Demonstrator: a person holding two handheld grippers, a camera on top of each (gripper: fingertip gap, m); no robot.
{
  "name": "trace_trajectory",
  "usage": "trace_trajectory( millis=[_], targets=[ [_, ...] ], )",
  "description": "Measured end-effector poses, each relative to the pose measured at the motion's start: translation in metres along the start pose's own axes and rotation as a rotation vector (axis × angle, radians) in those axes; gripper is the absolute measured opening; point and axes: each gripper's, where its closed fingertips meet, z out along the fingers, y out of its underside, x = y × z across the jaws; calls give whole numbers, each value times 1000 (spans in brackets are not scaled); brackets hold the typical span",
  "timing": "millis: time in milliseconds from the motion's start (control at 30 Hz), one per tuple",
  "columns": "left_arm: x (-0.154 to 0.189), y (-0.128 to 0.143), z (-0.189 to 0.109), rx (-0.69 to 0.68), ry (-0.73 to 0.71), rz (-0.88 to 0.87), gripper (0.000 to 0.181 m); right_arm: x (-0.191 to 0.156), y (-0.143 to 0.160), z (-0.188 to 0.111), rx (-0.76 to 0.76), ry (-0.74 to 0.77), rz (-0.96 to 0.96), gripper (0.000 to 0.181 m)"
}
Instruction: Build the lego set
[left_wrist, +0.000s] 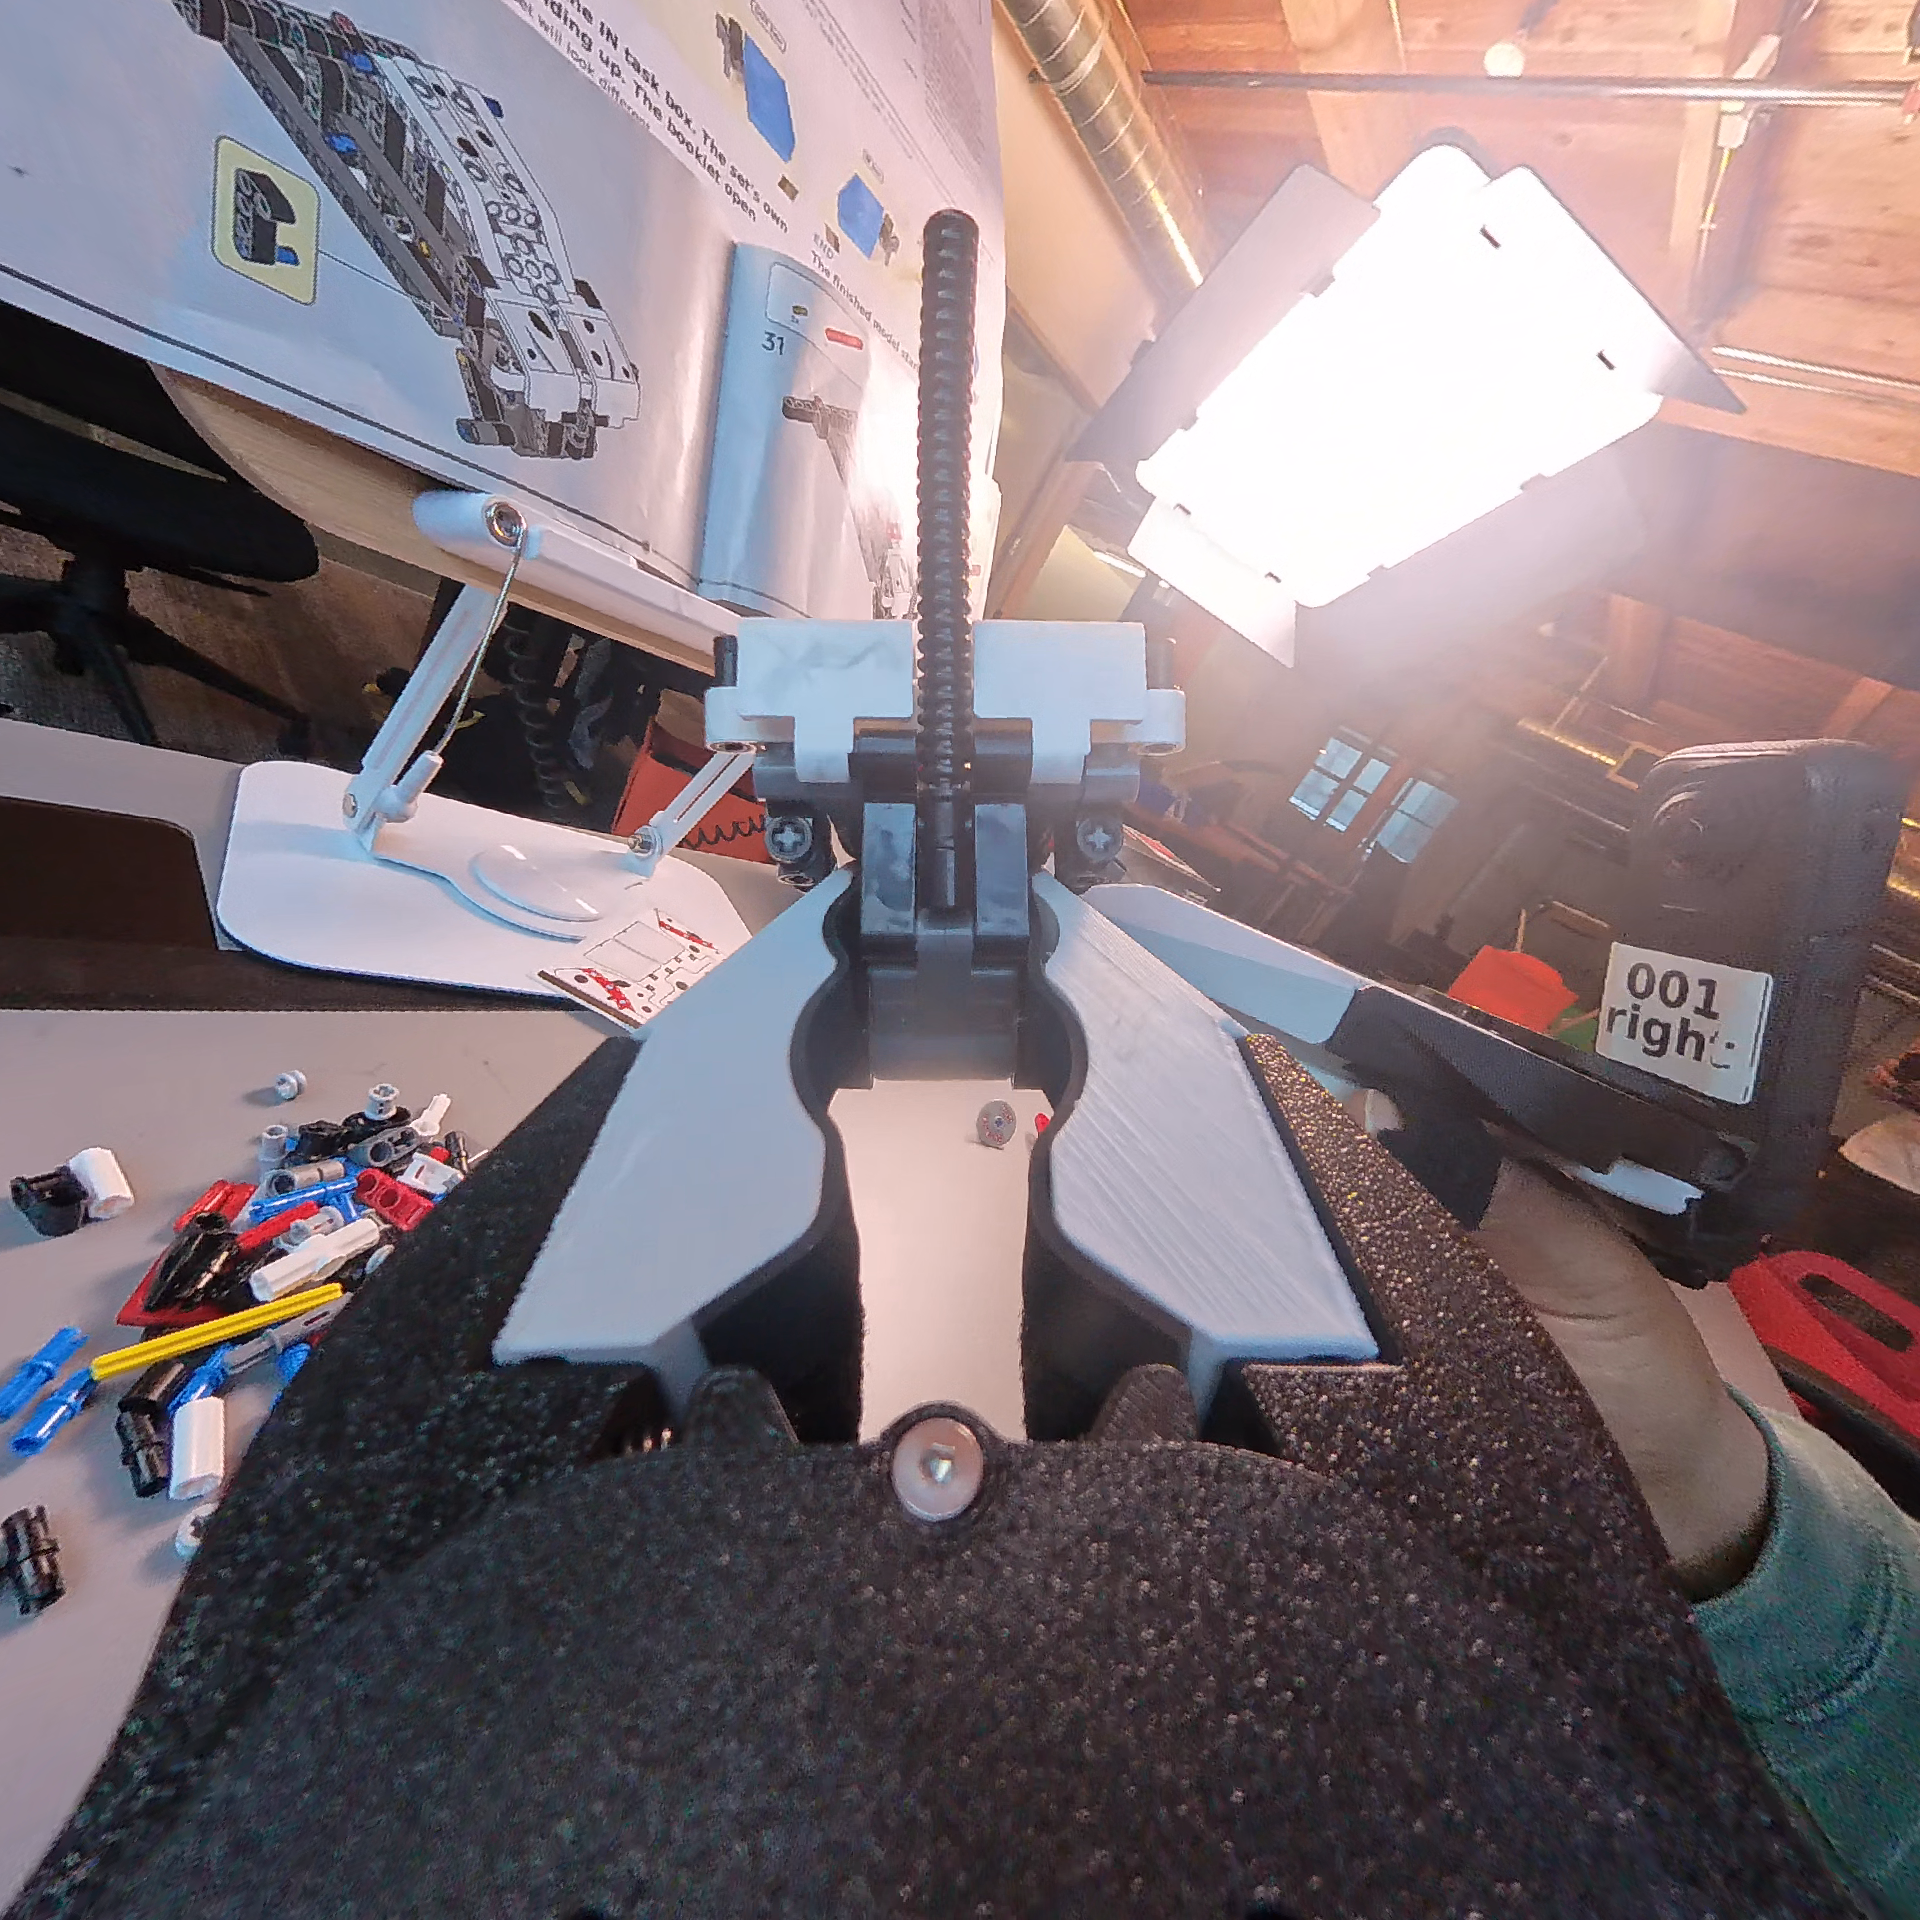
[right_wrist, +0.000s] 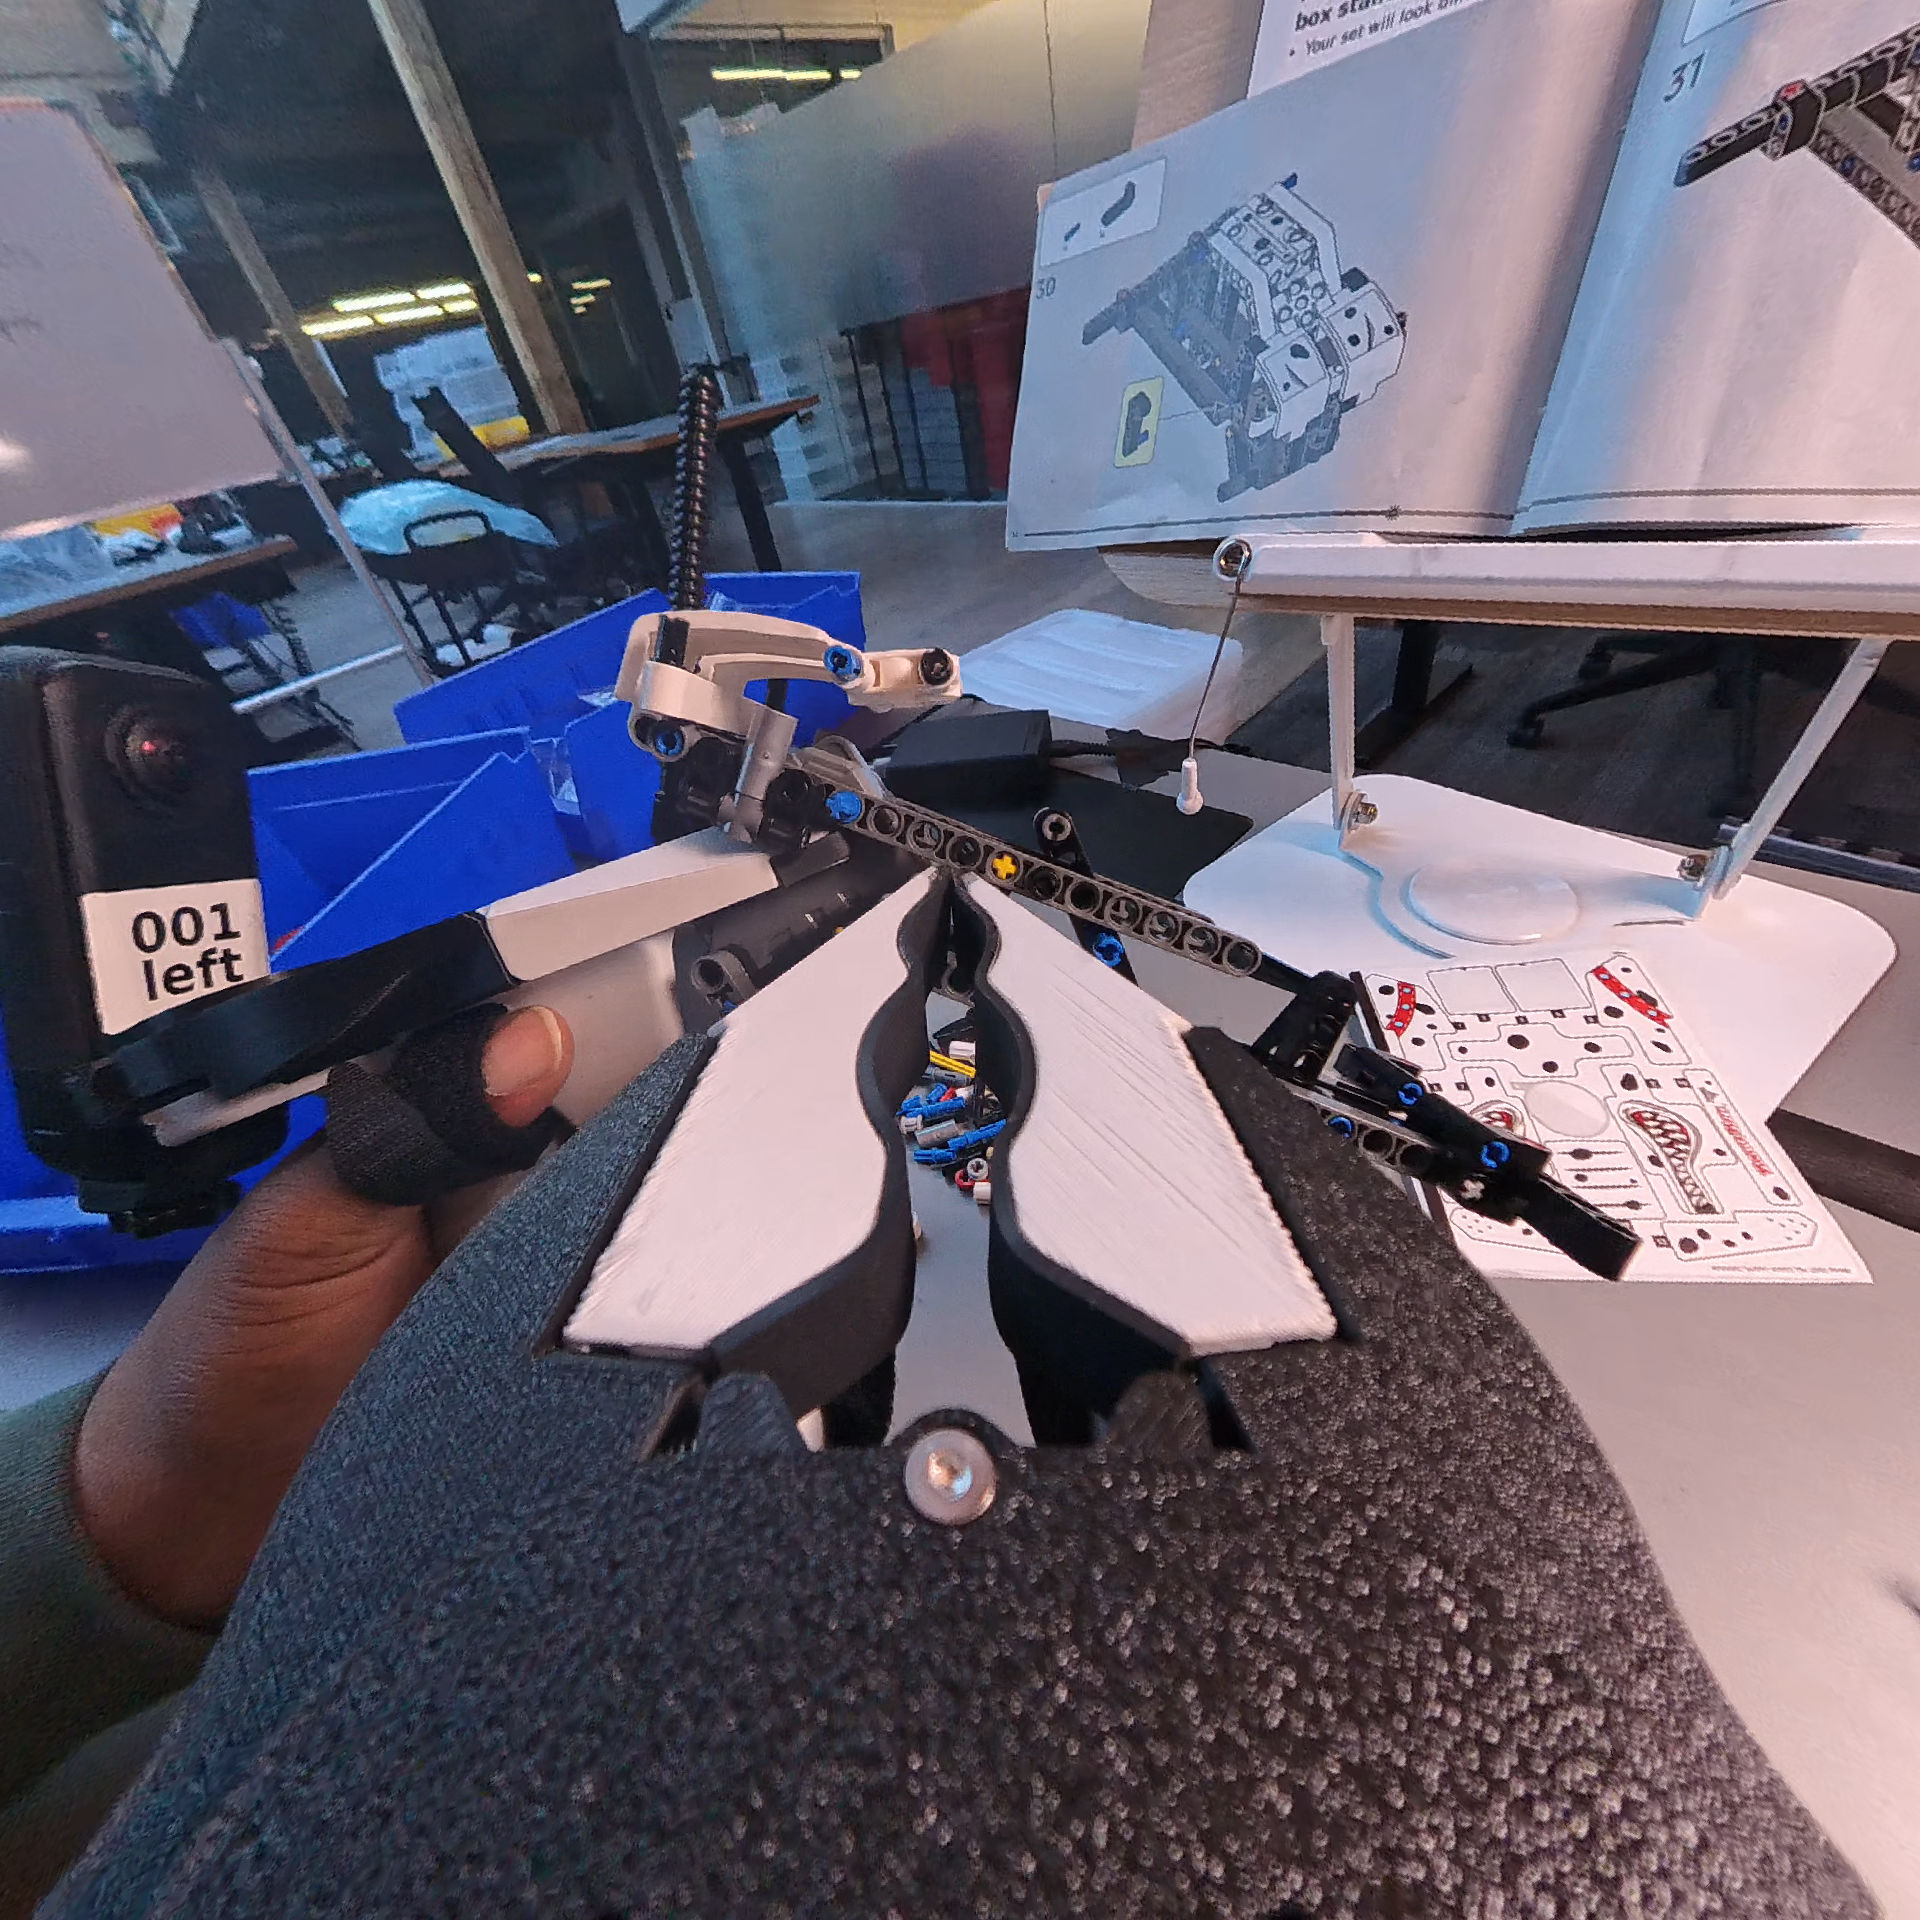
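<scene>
The lego model (left_wrist: 940, 831), a boxy white and grey body on a long holed black beam, is held above the grey table (left_wrist: 260, 1060). The left gripper (left_wrist: 940, 925), ribbed white fingers, clamps its grey block; the right gripper (right_wrist: 951, 894) pinches the beam, nearly closed. Small glossy loose pieces (left_wrist: 239, 1236) lie heaped at left.

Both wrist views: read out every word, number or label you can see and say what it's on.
I don't repeat writing; these bear it:
White label on the right gripper: legible.
Second white label on the left gripper: legible.
Instruction booklet: page numbers legible.
Printed sheet behind it: partly legible.
Sticker sheet: too small.
Lego model: none seen.
</scene>
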Motion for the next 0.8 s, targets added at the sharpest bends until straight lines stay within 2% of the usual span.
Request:
trace_trajectory(
  millis=[200,300,400,500,600,800],
  targets=[
    [-5,-2,-1,10,-2,-24,27,3,-7,-4,19,0,-7,0],
    [-9,-8,-4,30,-6,-46,26,19,-31,-13,74,32,-34,0],
    [-13,-15,-7,53,-2,-66,26,62,-68,-15,125,108,-43,0],
    [-16,-24,-10,82,10,-89,26,116,-98,3,146,173,-98,1],
    [-20,-32,-15,108,15,-94,26,156,-109,34,150,202,-185,0],
    [-29,-42,-23,134,12,-99,26,199,-115,78,180,276,-217,0]
  ],
)
